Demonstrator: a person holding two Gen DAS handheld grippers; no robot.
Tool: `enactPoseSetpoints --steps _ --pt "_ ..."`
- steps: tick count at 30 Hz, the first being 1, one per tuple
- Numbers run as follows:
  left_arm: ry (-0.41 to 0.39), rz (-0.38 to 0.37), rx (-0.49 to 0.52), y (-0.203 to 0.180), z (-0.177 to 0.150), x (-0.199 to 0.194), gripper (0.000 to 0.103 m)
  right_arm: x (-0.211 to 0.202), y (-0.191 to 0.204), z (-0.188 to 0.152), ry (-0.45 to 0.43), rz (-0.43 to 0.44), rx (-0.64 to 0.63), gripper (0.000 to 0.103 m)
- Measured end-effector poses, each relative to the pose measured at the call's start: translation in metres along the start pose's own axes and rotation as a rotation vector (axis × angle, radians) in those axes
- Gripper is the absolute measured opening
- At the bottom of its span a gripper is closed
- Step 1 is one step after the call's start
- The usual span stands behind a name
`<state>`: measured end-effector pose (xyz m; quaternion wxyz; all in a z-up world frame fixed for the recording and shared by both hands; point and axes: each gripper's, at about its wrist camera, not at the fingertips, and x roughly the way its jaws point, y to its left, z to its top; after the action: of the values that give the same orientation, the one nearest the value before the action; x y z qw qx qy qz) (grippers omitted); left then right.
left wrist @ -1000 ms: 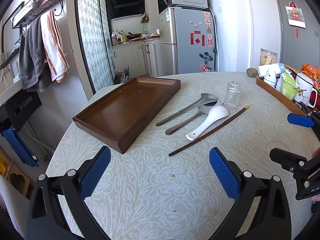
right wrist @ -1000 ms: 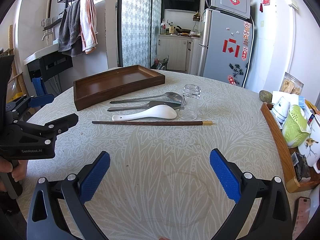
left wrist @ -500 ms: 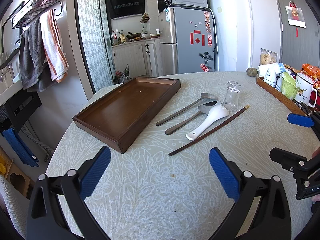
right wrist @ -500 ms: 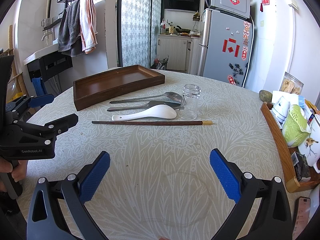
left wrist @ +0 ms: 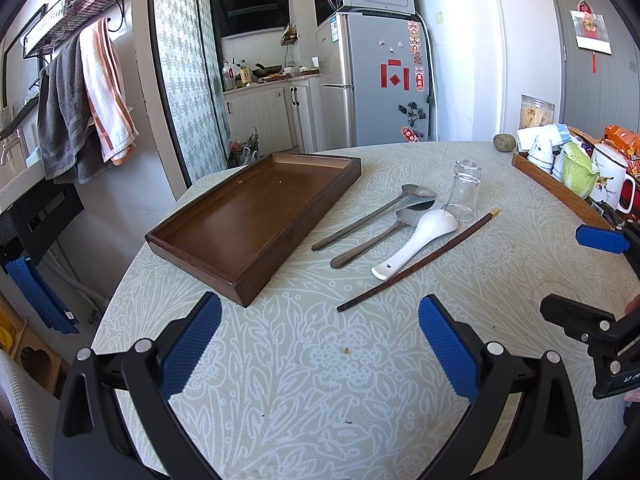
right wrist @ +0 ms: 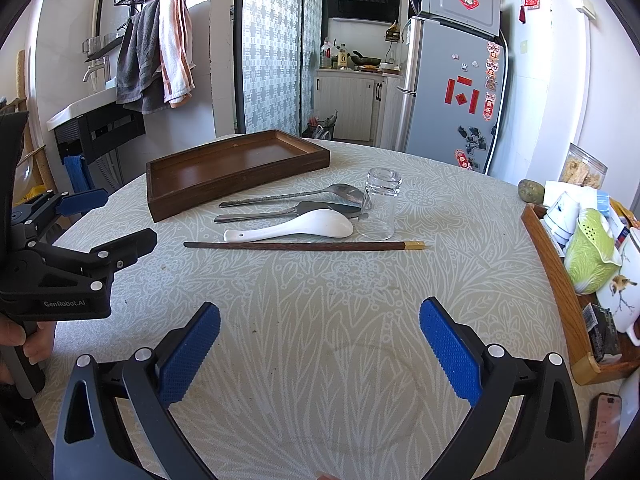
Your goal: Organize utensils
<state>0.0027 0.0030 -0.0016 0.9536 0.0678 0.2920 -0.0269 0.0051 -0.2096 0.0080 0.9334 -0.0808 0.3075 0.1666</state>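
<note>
An empty dark wooden tray (left wrist: 256,216) (right wrist: 232,168) lies on the round table. Beside it lie two metal spoons (left wrist: 372,212) (right wrist: 296,196), a white ceramic spoon (left wrist: 420,240) (right wrist: 296,228) and a dark chopstick (left wrist: 420,260) (right wrist: 304,245) with a gold tip. An upturned clear glass (left wrist: 464,190) (right wrist: 380,208) stands at the spoon bowls. My left gripper (left wrist: 320,344) hovers open near the table's front edge, short of the tray corner and chopstick. My right gripper (right wrist: 320,344) is open over bare cloth, nearer than the chopstick. Neither holds anything.
A second wooden tray (left wrist: 560,192) (right wrist: 560,292) holds cups, a green cabbage-shaped pot and a mug at the right. A phone (right wrist: 604,428) lies at the table's near right. A hand (right wrist: 24,344) holds the left gripper. Fridge and kitchen stand behind.
</note>
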Motion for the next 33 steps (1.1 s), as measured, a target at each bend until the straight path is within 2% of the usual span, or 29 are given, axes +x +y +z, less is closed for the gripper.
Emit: enactPoseSetpoints --steps 7,15,17,19,22,28,30,33 --pt "-0.001 0.005 -0.026 0.006 -0.003 0.000 0.101 0.001 0.001 0.000 -0.004 -0.007 0.007 0.100" --pt "0.022 -0.035 0.025 -0.004 0.000 0.003 0.101 -0.002 0.003 -0.002 -0.001 -0.009 -0.011 0.100" --pt "0.039 -0.084 0.032 -0.004 -0.001 0.005 0.101 0.003 0.001 -0.004 0.081 0.051 -0.006 0.100" --pt "0.049 -0.176 0.040 -0.002 -0.001 0.007 0.101 0.002 -0.004 -0.002 0.113 0.097 -0.021 0.100" --pt "0.084 -0.225 0.172 -0.005 0.002 0.011 0.101 -0.004 -0.020 0.008 0.146 0.155 -0.014 0.100" --pt "0.167 -0.403 0.291 -0.006 0.019 0.027 0.100 -0.001 -0.032 0.032 0.149 0.159 -0.172 0.100" --pt "0.195 -0.416 0.321 -0.010 0.022 0.036 0.100 0.010 -0.033 0.039 0.171 0.172 -0.237 0.100" --pt "0.252 -0.434 0.382 -0.019 0.022 0.054 0.097 0.030 -0.040 0.049 0.227 0.247 -0.280 0.096"
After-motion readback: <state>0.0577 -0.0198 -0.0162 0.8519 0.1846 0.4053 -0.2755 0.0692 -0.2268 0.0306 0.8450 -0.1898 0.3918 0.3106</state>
